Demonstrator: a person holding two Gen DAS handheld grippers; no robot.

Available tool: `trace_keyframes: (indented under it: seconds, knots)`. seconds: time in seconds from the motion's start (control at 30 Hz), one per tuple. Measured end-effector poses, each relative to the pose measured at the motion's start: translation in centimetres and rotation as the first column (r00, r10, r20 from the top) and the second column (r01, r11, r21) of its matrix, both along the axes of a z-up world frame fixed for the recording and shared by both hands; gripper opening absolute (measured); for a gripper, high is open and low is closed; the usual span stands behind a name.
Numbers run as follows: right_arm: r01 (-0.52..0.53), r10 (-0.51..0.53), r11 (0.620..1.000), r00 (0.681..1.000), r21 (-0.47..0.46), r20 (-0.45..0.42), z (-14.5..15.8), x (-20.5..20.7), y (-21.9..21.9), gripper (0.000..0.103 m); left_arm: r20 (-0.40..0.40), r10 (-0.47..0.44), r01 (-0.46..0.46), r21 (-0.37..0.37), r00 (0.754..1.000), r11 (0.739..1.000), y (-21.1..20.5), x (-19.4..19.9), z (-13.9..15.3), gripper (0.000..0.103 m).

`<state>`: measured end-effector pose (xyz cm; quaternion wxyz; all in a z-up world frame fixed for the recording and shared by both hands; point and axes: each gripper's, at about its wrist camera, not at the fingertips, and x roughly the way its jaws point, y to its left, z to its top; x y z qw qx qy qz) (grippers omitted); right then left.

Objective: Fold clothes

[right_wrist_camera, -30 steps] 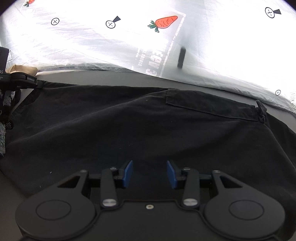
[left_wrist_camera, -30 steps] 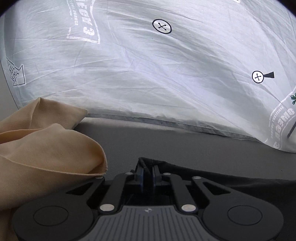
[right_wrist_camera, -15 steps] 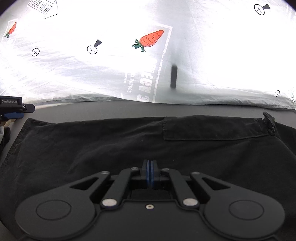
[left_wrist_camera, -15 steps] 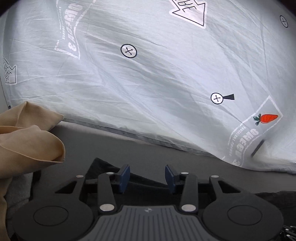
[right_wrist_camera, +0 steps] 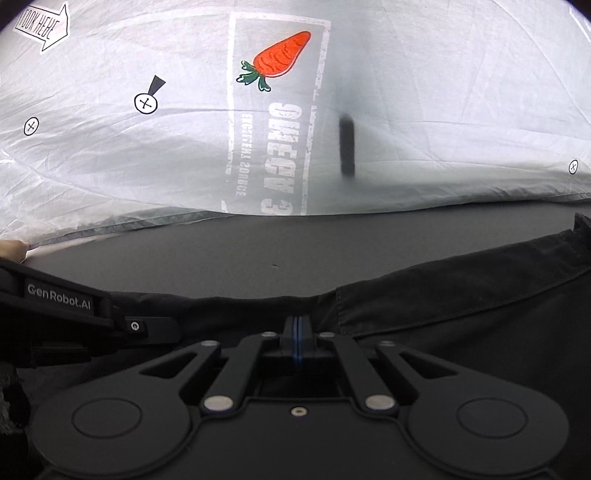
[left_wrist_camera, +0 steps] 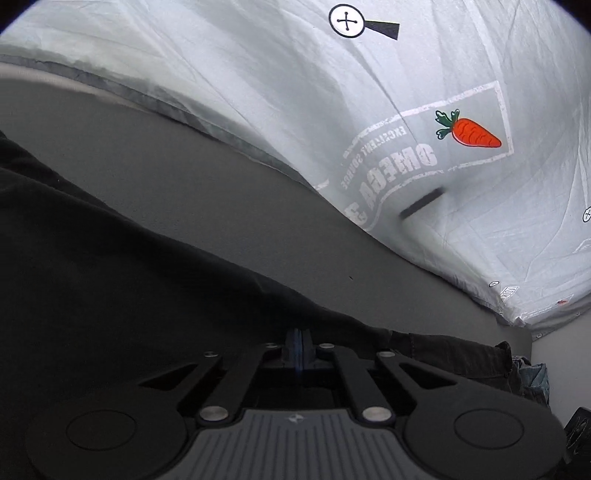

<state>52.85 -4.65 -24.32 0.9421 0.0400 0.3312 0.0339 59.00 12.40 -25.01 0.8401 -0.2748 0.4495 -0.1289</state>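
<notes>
Right wrist | one black garment (right_wrist_camera: 461, 332) | two hand-held grippers, left (right_wrist_camera: 155, 326), right (right_wrist_camera: 297, 332)

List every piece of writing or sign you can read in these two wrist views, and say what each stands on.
"GenRobot.AI": left gripper body, seen in right wrist view.
"LOOK HERE": arrow on the white sheet.
"OMEGA 3", mirrored: carrot stamp on that sheet.
"EXCELLENT SOURCE", mirrored: same stamp.
Crossed-circle marks: signs, no words.
Small print at the sheet's corner: unreadable.
</notes>
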Motion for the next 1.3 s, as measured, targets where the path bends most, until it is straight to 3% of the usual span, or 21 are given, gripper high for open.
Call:
trace_keyframes:
  seconds: [0.13,0.2,0.3,0.43,0.6,0.7,0.77,0.87,1.0,1.2,1.3]
  knots:
    - [-0.042,0.042,0.994,0.999,-0.098,-0.002,0.5,-1.8,1.2,0.000,0.032,-0.018,0.015,0.089,0.999,0.996,-1.5,-0.5,0.8,0.003]
    - [-0.037,0.036,0.998,0.999,-0.056,-0.016,0.5,-3.0,0.7,0.000,0.036,-0.009,0.005,0.101,0.999,0.995,-1.8,-0.8,0.9,0.003]
    - [-0.015,0.015,1.000,0.998,0.000,-0.055,0.4,-5.0,0.1,0.000,0.020,0.017,-0.018,0.062,1.000,0.998,-1.4,-0.8,0.7,0.003]
    - [-0.028,0.024,0.999,0.997,-0.044,-0.078,0.3,-9.1,0.7,0.000,0.029,-0.022,0.019,0.099,0.999,0.995,-1.7,-0.5,0.9,0.003]
    - [0.027,-0.022,0.999,0.992,0.043,-0.128,0.5,-14.8,-0.5,0.000,-0.002,-0.019,0.019,0.087,1.000,0.996,-1.6,0.0,1.0,0.003]
    - [-0.005,0.009,1.000,0.989,0.021,-0.146,0.6,-16.9,-0.6,0.000,-0.021,-0.010,0.014,0.192,1.000,0.981,-2.7,-0.2,2.4,0.004]
    - [-0.024,0.023,1.000,0.988,-0.005,-0.155,0.7,-17.7,-0.6,0.000,0.000,-0.013,0.012,0.271,1.000,0.962,-3.0,-1.3,3.6,0.010]
    - [-0.030,0.026,0.999,0.985,-0.020,-0.170,0.8,-18.1,-0.5,0.000,0.035,0.020,-0.029,0.286,0.999,0.958,-1.5,-4.6,5.4,0.013]
    - [-0.090,0.076,0.992,0.986,-0.086,-0.149,0.7,-18.5,0.0,0.000,0.070,0.152,-0.165,0.269,0.986,0.949,2.4,-11.3,7.7,0.037]
    - [-0.132,0.115,0.981,0.986,-0.145,-0.120,0.7,-19.4,0.5,0.001,0.040,0.359,-0.356,0.256,0.933,0.898,8.8,-22.2,7.7,0.040]
    - [-0.155,0.136,0.973,0.983,-0.171,-0.122,0.7,-19.2,0.7,0.002,-0.002,0.468,-0.455,0.226,0.884,0.861,11.6,-25.7,6.6,0.045]
